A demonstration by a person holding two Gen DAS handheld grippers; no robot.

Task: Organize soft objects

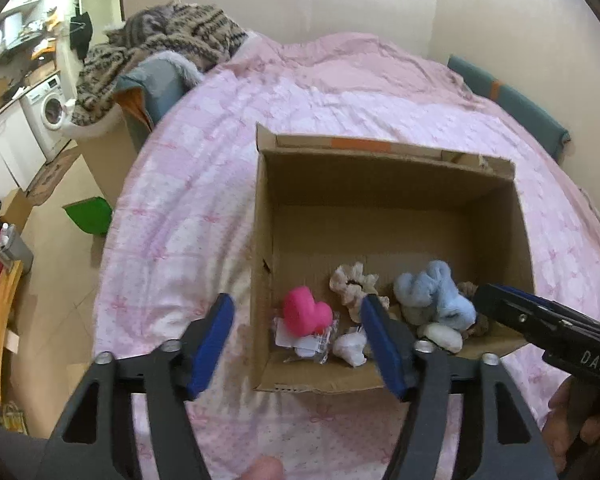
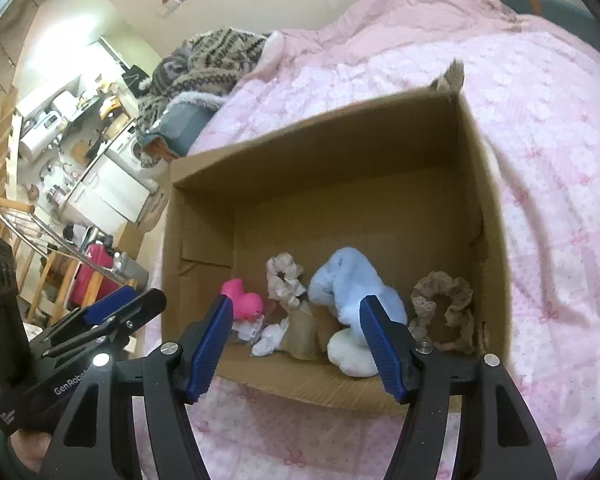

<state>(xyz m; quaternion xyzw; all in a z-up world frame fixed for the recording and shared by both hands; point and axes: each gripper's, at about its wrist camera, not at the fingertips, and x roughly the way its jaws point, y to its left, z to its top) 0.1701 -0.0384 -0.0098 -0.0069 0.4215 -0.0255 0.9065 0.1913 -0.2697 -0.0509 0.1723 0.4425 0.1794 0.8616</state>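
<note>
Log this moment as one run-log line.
left hand-held gripper: open, empty | right hand-held gripper: open, empty | cardboard box: holds soft items | bed: under box

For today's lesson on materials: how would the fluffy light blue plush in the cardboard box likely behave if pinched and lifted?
The light blue plush looks furry and rounded, so it would probably squash under the pinch. It seems light for its size, being all pile. It lies slumped against neighbours in the cardboard box, so it would likely flop, not roll.
</note>
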